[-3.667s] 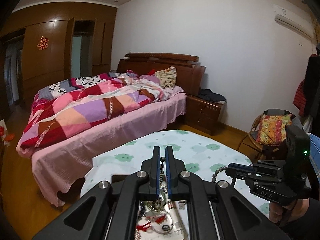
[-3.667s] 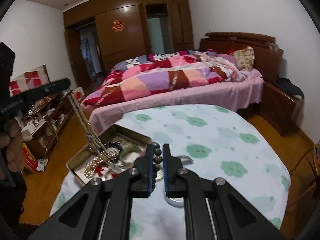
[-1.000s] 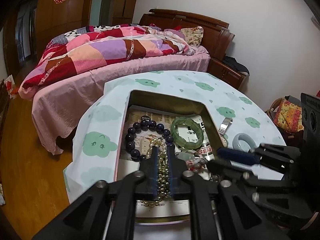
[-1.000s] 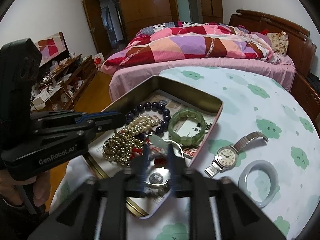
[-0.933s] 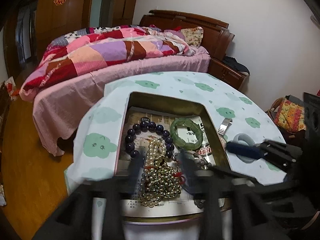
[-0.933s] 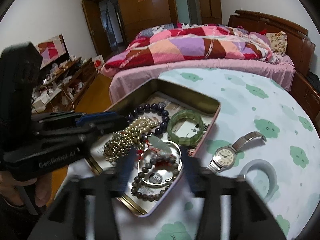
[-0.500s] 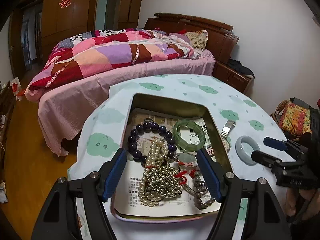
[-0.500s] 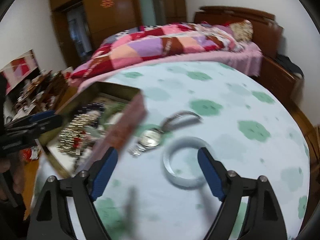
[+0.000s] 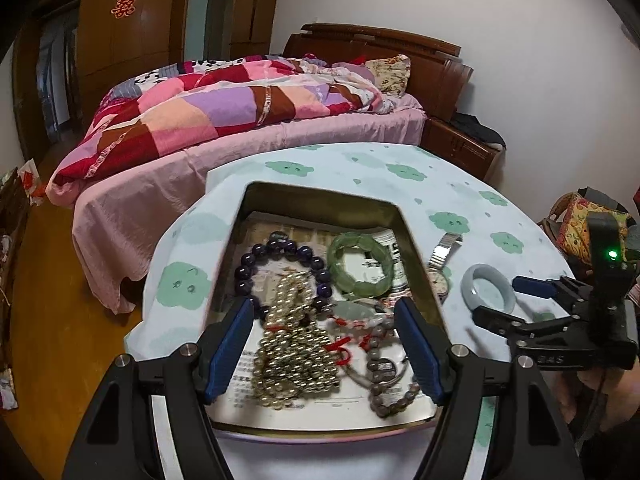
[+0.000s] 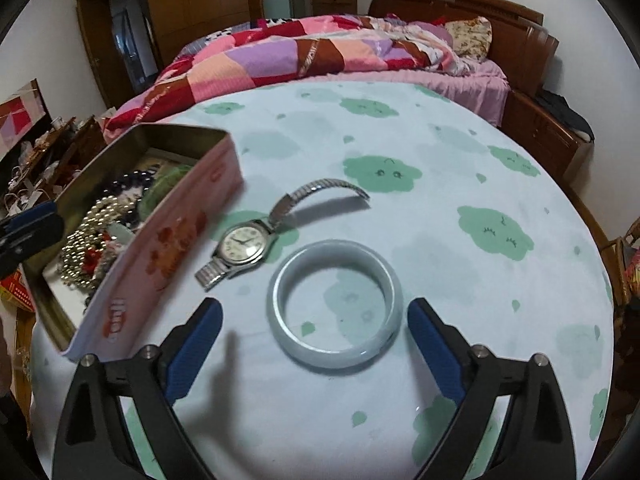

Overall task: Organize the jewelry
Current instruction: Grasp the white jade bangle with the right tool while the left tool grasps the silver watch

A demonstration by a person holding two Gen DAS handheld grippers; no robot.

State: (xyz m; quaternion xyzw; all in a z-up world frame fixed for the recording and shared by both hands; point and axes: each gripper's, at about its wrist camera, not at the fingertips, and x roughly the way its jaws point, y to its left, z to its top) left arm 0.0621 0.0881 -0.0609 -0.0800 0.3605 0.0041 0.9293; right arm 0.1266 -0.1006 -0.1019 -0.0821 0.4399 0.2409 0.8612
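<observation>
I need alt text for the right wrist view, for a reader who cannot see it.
The right gripper, its fingers opening, hovers around a pale jade bangle lying flat on a cloud-print tablecloth without touching it. A wristwatch lies just beyond, beside an open tin of bead jewelry.

Round table (image 10: 460,152) in cloud-print cloth, with tin (image 10: 168,248), watch (image 10: 244,245), pale bangle (image 10: 336,304).

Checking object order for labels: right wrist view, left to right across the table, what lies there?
Open pink metal tin holding beads → silver wristwatch with metal band → pale grey-green jade bangle.
</observation>
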